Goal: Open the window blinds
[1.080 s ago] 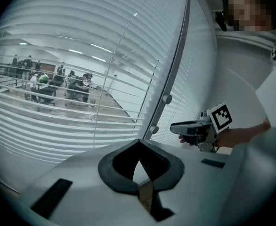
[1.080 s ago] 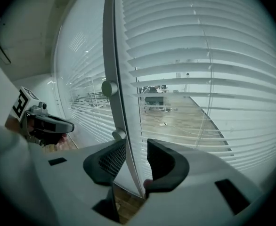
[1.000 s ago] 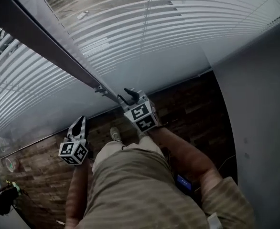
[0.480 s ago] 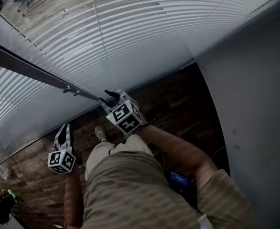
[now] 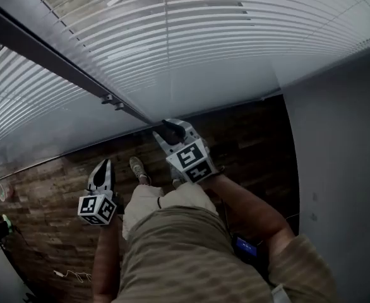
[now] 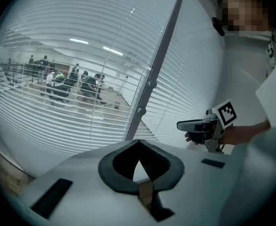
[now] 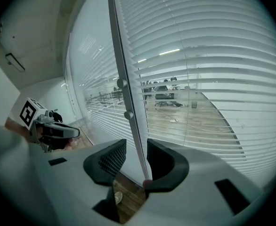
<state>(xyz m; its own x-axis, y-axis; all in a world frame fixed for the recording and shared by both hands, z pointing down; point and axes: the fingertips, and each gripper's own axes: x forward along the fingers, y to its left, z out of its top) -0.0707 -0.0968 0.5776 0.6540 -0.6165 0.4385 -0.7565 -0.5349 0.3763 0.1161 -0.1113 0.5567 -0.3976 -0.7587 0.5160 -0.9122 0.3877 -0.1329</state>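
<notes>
Blinds (image 5: 235, 36) lowered across glass
Left gripper (image 6: 138, 147) jaws together, empty; right gripper (image 7: 136, 154) jaws partly apart, nothing clamped, grey post (image 7: 124, 79) behind gap.

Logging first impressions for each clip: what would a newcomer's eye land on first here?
White slatted window blinds fill the top of the head view, crossed by a dark grey frame bar on the glass. The right gripper sits at the bar's lower end there, jaws apart, with the bar showing between them in its own view. The left gripper hangs shut and empty at lower left, over the brown wooden floor.
</notes>
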